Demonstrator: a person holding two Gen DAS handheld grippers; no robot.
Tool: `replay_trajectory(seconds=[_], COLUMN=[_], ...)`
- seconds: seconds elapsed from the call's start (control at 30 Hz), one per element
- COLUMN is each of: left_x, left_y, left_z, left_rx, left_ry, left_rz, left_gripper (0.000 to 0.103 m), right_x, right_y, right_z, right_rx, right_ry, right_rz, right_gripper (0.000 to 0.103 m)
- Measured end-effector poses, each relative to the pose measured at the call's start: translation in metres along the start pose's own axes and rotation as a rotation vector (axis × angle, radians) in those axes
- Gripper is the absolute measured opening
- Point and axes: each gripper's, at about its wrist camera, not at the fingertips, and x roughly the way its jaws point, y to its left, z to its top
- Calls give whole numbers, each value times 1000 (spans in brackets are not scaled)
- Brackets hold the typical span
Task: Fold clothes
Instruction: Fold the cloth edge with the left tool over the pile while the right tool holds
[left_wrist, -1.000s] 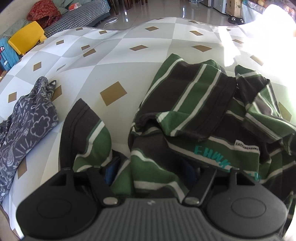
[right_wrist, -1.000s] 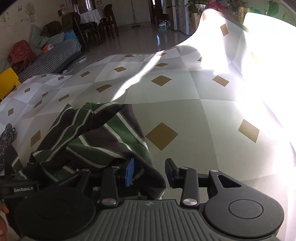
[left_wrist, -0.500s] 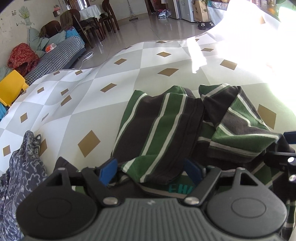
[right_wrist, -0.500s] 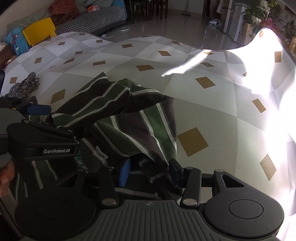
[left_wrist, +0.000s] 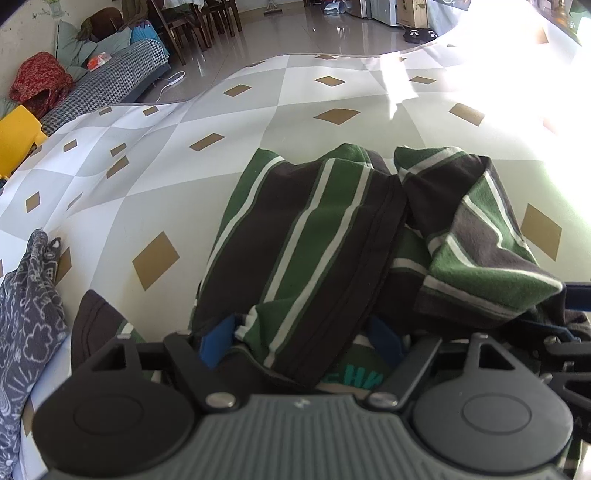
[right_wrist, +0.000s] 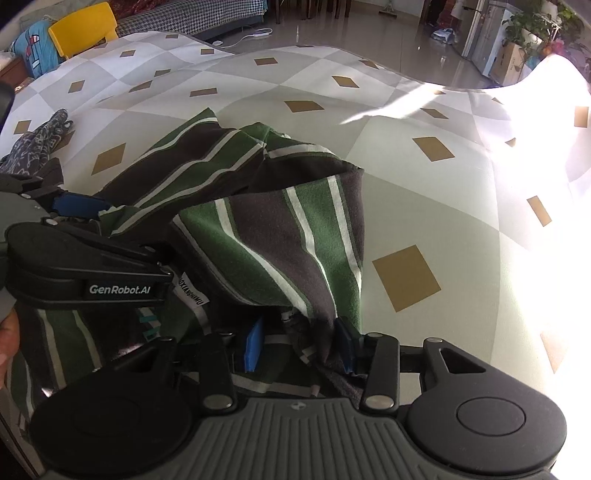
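A green, dark brown and white striped shirt (left_wrist: 306, 236) lies bunched on a table covered with a grey and white checked cloth with tan diamonds (left_wrist: 258, 110), near the table's front edge and close under both claws. The left gripper (left_wrist: 301, 341) points steeply down at it; its blue pads (left_wrist: 216, 341) stand well apart and a thick fold of the shirt's hem passes between them. Its jaws have just been closing a little, yet the pictures do not settle whether the pads press on the cloth, so whether it is clenched on the shirt cannot be told. The right gripper (right_wrist: 299, 341) sits at the shirt's other side, just beside the left gripper, whose black body with white lettering shows at the left of the right wrist view. The right jaws have just been closing, and a gathered ridge of striped fabric runs between the two blue pads (right_wrist: 255, 345), touching the right one; it looks grasped, the cloth rising in a peak away from the claw. A grey patterned garment (left_wrist: 26, 314) lies apart at the table's left edge. A yellow chair (right_wrist: 83, 27) stands beyond the table.
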Motion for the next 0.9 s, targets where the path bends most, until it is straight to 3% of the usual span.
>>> replay_trajectory(seconds=[0.1, 0.2, 0.53, 0.67, 0.77, 0.9], left_x=[2, 6, 9, 8, 5, -2], left_y=[7, 18, 58, 73, 77, 74], left_z=[6, 10, 12, 9, 7, 9], left_rx=[-3, -59, -333, -399, -395, -333], left_ry=[19, 39, 83, 91, 83, 44], left_rz=[12, 8, 14, 4, -12, -14], left_gripper=[66, 63, 63, 63, 63, 70], right_x=[1, -1, 3, 4, 3, -2], right_y=[-3, -5, -4, -14, -22, -31], right_z=[3, 8, 32, 45, 50, 50], right_rx=[13, 30, 51, 96, 138, 199], right_ry=[-12, -31, -115, -146, -154, -133], right_rz=[-9, -16, -107, -133, -127, -71], right_gripper=[19, 12, 11, 11, 12, 33])
